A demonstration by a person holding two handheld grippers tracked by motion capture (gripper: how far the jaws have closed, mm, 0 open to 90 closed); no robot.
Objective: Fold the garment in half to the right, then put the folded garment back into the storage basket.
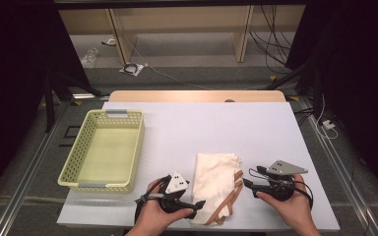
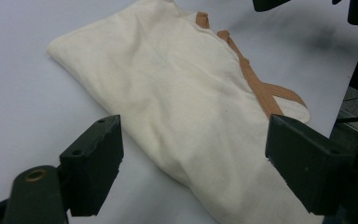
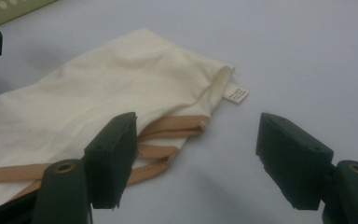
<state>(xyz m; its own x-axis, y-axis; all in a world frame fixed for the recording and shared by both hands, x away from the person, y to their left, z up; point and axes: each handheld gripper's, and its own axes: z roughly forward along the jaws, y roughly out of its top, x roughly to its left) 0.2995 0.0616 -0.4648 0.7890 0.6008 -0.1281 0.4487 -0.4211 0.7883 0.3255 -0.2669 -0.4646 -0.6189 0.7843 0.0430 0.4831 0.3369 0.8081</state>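
Cream cloth bag [image 1: 215, 183] lay flat near the table [image 1: 256, 128] front, between your spread, empty left gripper [image 1: 201, 203] and right gripper [image 1: 246, 183]; next, likely, pinch its edges.

No text, brand, number or sign can be read anywhere in the pictures. The one place that carries printing is a small white label [image 3: 236, 94] sewn at the edge of the cream cloth bag [image 3: 102, 88], seen in the right gripper view; it bears a few dark lines of print, too small and blurred to make out. The grey three-cornered plate [image 1: 177, 183] on the left gripper has only a few dark dots, which form no letters or figures.
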